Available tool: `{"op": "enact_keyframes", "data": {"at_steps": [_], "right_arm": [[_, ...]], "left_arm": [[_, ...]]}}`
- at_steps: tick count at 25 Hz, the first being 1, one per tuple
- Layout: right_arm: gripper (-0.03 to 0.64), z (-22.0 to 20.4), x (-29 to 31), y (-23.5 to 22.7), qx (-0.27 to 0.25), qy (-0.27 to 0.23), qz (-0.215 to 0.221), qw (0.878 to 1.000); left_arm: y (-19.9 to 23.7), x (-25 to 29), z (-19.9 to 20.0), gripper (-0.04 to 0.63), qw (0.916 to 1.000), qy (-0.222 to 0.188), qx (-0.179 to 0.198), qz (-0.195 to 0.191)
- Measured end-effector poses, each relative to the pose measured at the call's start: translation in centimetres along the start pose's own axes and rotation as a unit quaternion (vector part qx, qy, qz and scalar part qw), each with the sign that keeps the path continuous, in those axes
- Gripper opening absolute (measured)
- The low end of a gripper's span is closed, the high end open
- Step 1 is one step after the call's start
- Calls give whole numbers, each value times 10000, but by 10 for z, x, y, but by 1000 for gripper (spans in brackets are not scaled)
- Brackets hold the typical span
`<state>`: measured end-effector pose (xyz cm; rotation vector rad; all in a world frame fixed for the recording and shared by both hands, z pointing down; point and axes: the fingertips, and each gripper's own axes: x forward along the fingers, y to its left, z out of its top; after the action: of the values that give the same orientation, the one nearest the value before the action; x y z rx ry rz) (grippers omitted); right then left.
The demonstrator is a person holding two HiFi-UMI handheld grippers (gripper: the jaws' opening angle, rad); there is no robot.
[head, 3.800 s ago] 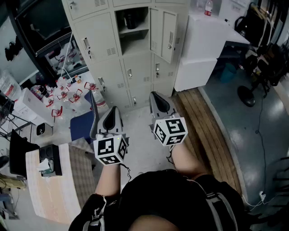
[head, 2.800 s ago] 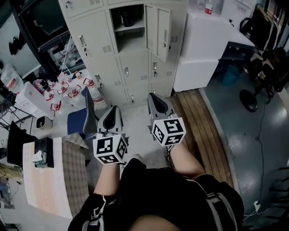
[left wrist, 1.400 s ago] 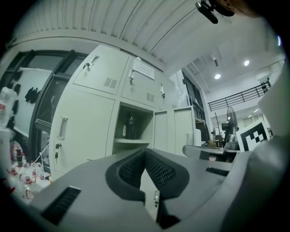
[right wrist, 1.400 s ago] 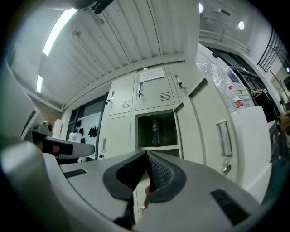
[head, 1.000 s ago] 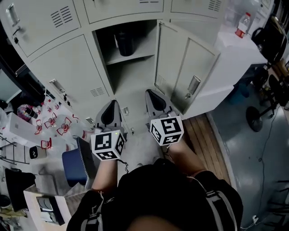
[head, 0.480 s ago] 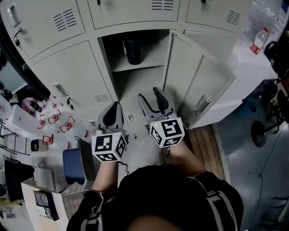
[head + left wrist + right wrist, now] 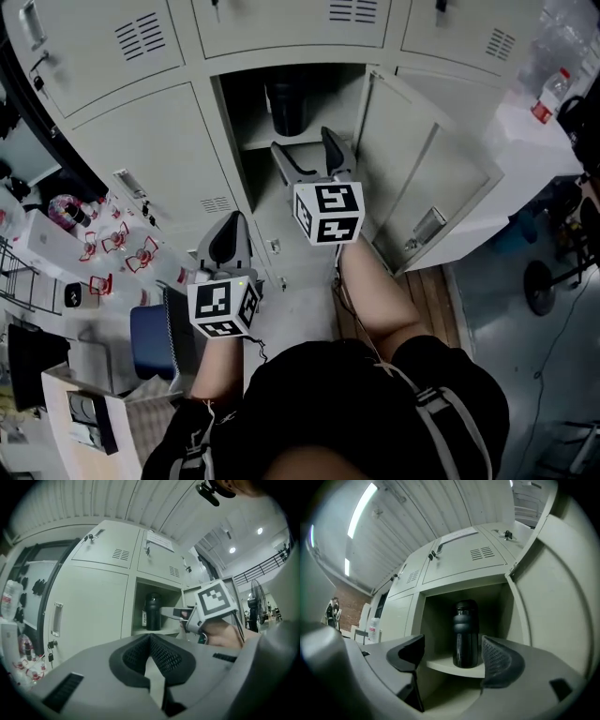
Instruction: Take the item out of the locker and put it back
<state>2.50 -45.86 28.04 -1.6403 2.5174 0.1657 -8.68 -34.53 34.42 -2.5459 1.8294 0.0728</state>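
Bottle stands upright on the locker shelf, centre frame; it looks rigid and smooth, likely slippery, so grip mid-body under the ribbed neck; right gripper just opened wide, empty, short of it; left gripper closed, empty.

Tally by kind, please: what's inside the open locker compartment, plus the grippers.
Black bottle: 1
Shelf: 1
Grippers: 2, the left gripper shut, the right gripper with jaws just opening, bottle ahead of them, not between
Total: 4
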Motion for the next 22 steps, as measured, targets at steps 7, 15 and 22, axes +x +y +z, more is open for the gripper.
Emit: {"op": "enact_keyframes", "data": {"at_steps": [7,15,22], "right_arm": [[394,10,61,-24,209,149,-166,9995],[413,-14,114,-34,264,793,18,9965],[413,-28,139,-34,25,1219,-30,9925]], "left_arm": [[19,-2,-1,12,9997,-54,-23,234],[35,0,-1,12,9993,-60,-9,361],[42,4,-1,12,9992,21,16,392]]}}
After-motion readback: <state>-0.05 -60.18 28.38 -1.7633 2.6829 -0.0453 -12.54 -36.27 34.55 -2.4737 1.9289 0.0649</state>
